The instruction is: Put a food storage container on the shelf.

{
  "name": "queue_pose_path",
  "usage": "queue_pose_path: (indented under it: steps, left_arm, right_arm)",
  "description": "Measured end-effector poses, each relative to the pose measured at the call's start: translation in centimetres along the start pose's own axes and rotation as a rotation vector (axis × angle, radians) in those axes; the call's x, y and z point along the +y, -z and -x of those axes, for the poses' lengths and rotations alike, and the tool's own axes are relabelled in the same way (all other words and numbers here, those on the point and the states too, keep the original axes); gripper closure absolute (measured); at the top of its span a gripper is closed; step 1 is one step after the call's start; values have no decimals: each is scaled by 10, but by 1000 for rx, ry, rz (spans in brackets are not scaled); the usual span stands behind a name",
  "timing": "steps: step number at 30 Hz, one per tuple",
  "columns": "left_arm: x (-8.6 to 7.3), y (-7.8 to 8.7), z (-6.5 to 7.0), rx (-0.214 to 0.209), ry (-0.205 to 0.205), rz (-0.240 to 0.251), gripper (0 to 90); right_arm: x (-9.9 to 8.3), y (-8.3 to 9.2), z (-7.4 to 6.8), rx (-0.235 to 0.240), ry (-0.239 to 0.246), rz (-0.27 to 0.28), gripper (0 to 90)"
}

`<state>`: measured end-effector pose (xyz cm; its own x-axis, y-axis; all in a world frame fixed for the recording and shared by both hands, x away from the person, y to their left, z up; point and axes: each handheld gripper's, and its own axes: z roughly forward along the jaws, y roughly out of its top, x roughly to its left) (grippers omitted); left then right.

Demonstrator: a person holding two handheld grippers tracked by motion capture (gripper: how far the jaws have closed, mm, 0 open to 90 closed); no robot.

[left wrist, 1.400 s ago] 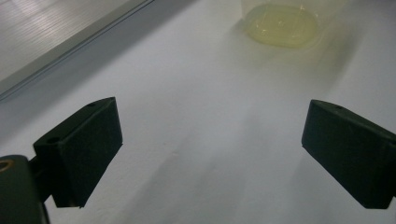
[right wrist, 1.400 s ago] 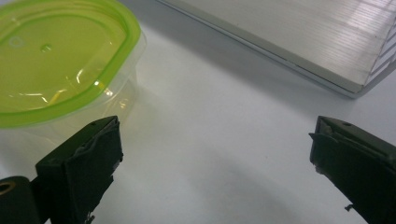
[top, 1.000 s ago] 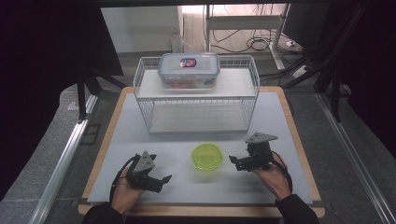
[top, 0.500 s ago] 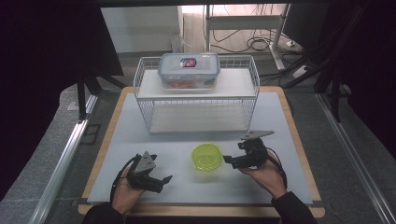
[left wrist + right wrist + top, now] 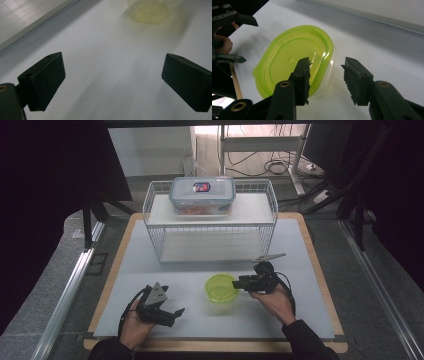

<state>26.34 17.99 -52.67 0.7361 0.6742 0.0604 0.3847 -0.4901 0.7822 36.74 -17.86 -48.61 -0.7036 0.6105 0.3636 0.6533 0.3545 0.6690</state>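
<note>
A translucent lime-green plastic bowl (image 5: 220,288) sits on the white mat, in front of the wire rack. My right gripper (image 5: 236,284) lies level at the bowl's right rim. In the right gripper view its jaws (image 5: 325,75) straddle that rim of the bowl (image 5: 294,57), one inside and one outside. They have just been closing, and a gap still shows at the outer pad. My left gripper (image 5: 176,316) rests at the front left with its jaws wide open (image 5: 112,77) and nothing between them. The bowl (image 5: 150,11) shows far ahead of it.
A white wire rack (image 5: 210,227) stands at the back of the mat (image 5: 310,250). A clear lidded food box (image 5: 202,195) sits on its top shelf, and its lower shelf is bare. The mat lies on a wooden board (image 5: 320,280).
My right gripper has moved left up to the bowl's right rim, and its jaws have narrowed around that rim. The left gripper and the bowl have stayed in place.
</note>
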Motion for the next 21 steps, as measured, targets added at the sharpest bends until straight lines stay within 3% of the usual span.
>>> queue_pose_path:
  steps: [9,13,21]
  left_arm:
    - [0,0,0,-2,-4,-1,52]
    - [0,0,1,-3,-7,-1,52]
    - [0,0,1,-4,-9,0,54]
  right_arm:
    - [2,-9,13,98,-113,-15,708]
    - [1,-11,18,174,-171,-17,794]
    - [0,-10,22,260,-263,-22,818]
